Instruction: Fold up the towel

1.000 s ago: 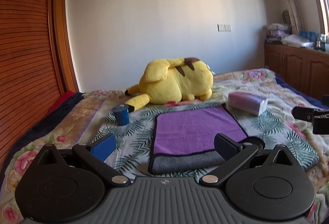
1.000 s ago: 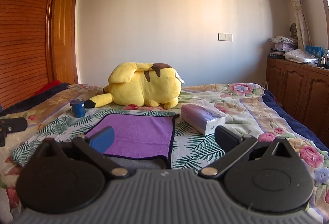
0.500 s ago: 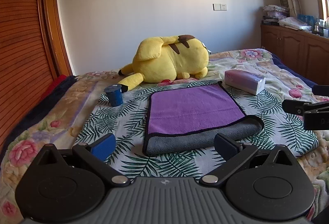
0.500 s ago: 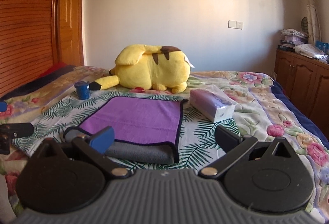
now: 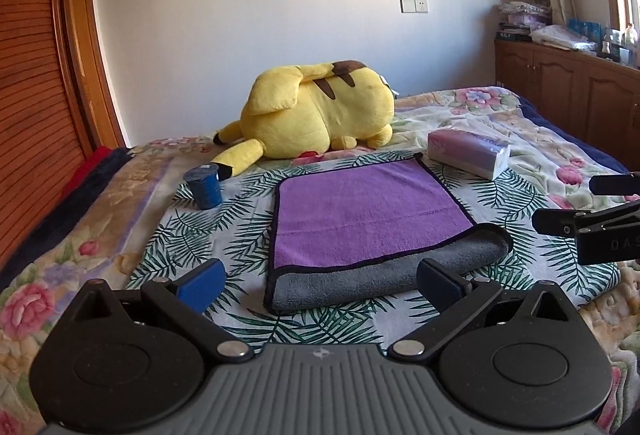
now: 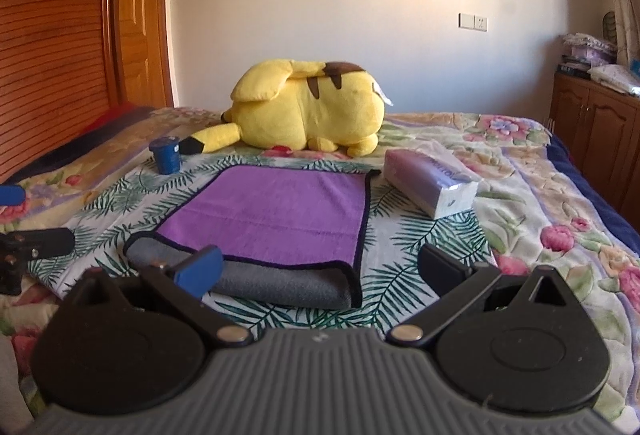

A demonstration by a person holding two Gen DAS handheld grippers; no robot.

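You had both tools spread wide and holding nothing: the left tool (image 5: 320, 281) and the right tool (image 6: 320, 271) each hovered above the bed (image 5: 120, 235), short of the cloth. The towel (image 5: 368, 211) lay flat on the leafy bedspread, purple face up, with a grey roll of fold along its near edge, so one fold looked already made. It sat dead ahead of you, between a small blue cup (image 5: 204, 187) off to the left and a tissue pack (image 5: 468, 153) at the far right corner, with a yellow plush toy (image 5: 316, 111) lying beyond its far edge. The relation that mattered was this: seen from the left tool, the grey fold ran across your line of sight, left to right and slightly tilted, while the towel's longer side seemed to run away from you toward the toy. The left tool stood squarely before the fold; in the right wrist view the towel (image 6: 280, 215) lay ahead and somewhat left, its near right corner just between the fingers. So each tool was nearest its own near corner, and a second fold, I judge, would start from those two corners.
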